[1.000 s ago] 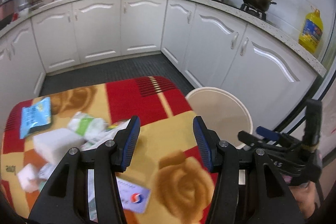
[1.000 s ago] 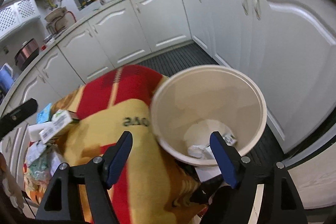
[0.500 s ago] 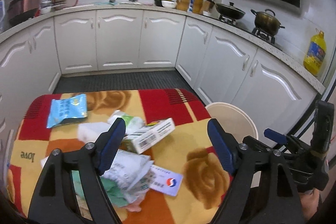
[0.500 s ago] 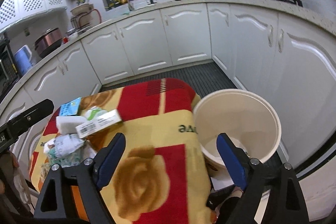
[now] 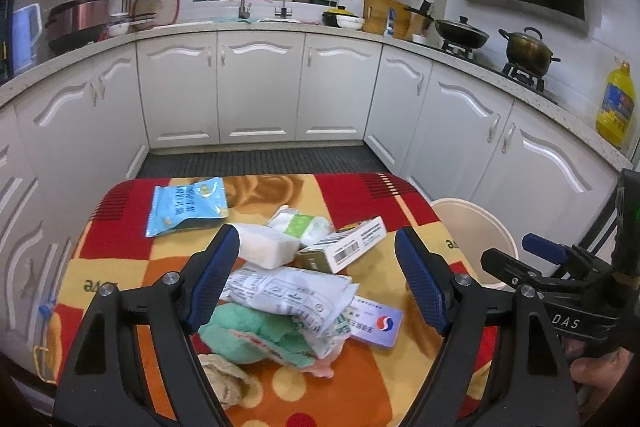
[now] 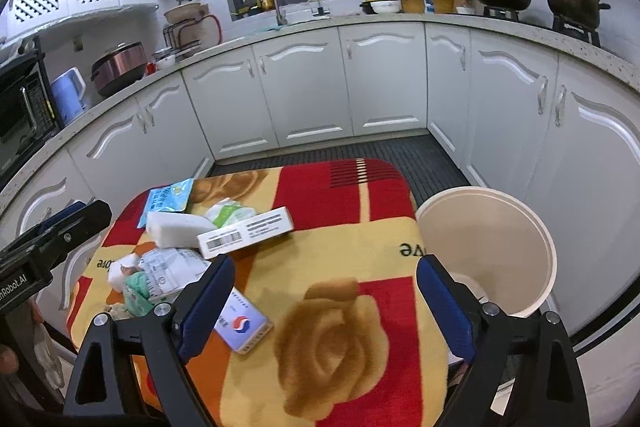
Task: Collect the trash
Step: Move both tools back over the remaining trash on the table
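the step in hand looks like the return from the bin to the pile, lining up for the next pick. the left gripper (image 5: 316, 275) hangs over the litter with its fingers wide apart and holding nothing; the crumpled printed wrapper (image 5: 292, 293) lies right between the fingertips, the green cloth (image 5: 256, 335) just below it toward the wrist, the white foam block (image 5: 266, 247) just past the left fingertip, and the barcode carton (image 5: 344, 245) ahead between the two fingers. the blue snack bag (image 5: 186, 205) sits farther out, beyond the left finger, and the blue-and-white card (image 5: 376, 319) lies just inside the right finger.

the right gripper (image 6: 322, 293) is also spread and empty, over a bare patch of the rose-print blanket (image 6: 336, 327). the card (image 6: 242, 325) touches the inner side of its left finger in view, the carton (image 6: 246, 231) lies ahead of that finger, and the cream bin (image 6: 486, 247) stands off the blanket's edge, just beyond the right finger.

the next move, as i judge it, calls for lowering one gripper onto a single piece, most likely the wrapper under the left one, and closing on it without dragging the cloth or card along; the loose heap could shift or come up in a clump.

against the earlier frames: a second ago the right gripper looked down into the bin with scraps at its bottom, and the left one was low and close to the blanket. both have since drawn back and up, so the whole pile and the kitchen counters now show, and the bin has slid to the right fingertip's side.
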`<state>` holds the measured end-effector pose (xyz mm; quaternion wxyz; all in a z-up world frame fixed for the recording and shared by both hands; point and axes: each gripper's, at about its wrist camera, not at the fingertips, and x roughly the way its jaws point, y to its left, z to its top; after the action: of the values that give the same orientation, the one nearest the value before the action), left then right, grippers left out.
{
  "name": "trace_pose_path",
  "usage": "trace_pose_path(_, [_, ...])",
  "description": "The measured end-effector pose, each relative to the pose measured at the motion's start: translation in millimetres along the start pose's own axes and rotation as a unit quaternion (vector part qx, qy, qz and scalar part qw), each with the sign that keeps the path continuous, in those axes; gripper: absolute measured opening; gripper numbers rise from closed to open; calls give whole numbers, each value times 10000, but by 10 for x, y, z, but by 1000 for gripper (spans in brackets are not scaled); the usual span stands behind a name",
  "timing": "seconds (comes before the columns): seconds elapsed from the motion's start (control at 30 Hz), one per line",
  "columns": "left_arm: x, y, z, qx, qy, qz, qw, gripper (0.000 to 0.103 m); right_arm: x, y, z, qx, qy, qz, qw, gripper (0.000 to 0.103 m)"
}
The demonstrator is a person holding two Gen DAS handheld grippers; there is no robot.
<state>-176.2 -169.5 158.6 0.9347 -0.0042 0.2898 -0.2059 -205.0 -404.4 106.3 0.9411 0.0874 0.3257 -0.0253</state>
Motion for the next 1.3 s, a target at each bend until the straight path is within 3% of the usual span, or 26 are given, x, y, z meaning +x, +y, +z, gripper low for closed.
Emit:
trace_pose_path(0.73, [-387,884,-312,-391,378,168,9984,80,-8,382,-33,-360,46,310,9989,93])
trace_pose_path(1.3, [-102,951,-915,-347,1156,40,9927,80,331,590,-178,-582,546,572,9952,93])
